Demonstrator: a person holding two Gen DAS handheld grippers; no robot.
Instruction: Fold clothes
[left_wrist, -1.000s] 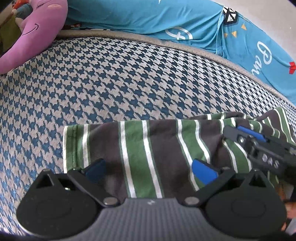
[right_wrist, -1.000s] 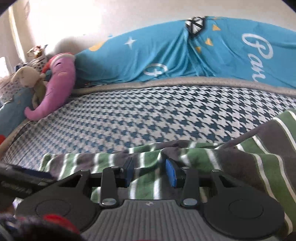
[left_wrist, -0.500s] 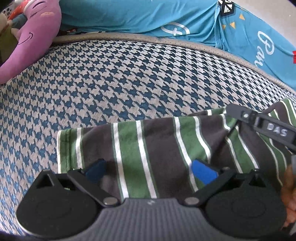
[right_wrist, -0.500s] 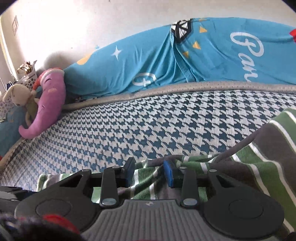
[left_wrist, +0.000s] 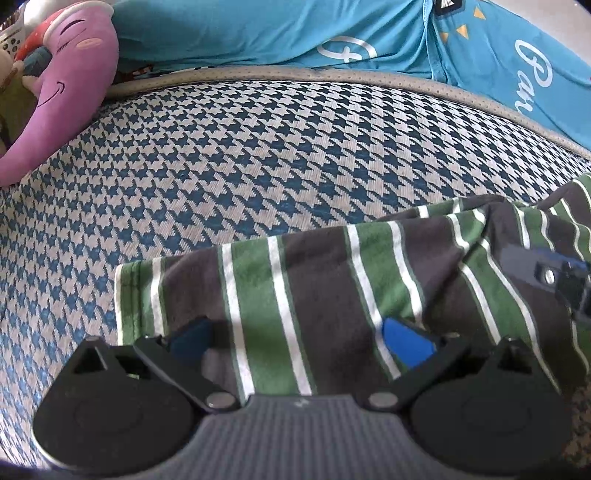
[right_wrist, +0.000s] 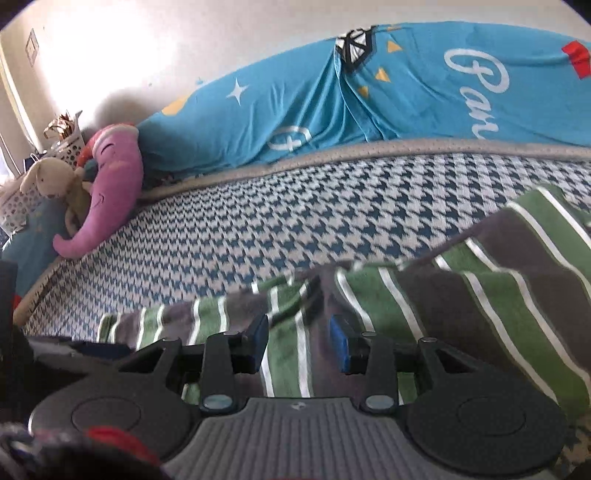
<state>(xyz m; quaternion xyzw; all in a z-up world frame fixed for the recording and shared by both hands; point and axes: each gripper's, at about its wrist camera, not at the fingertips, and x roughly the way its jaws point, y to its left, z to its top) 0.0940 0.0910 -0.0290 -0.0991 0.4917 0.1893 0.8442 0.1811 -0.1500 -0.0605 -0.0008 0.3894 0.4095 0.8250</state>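
A green, grey and white striped shirt (left_wrist: 332, 280) lies on a houndstooth bedspread (left_wrist: 258, 147), filling the lower half of both views. The left gripper (left_wrist: 299, 339) is spread wide over the cloth, its blue pads (left_wrist: 406, 343) resting on the stripes. The right gripper (right_wrist: 299, 343) (seen at 3 o'clock from the left camera) stands parted around a raised fold. A purple plush toy (right_wrist: 110, 195) sits at 10 o'clock beside a turquoise blanket (right_wrist: 369, 92).
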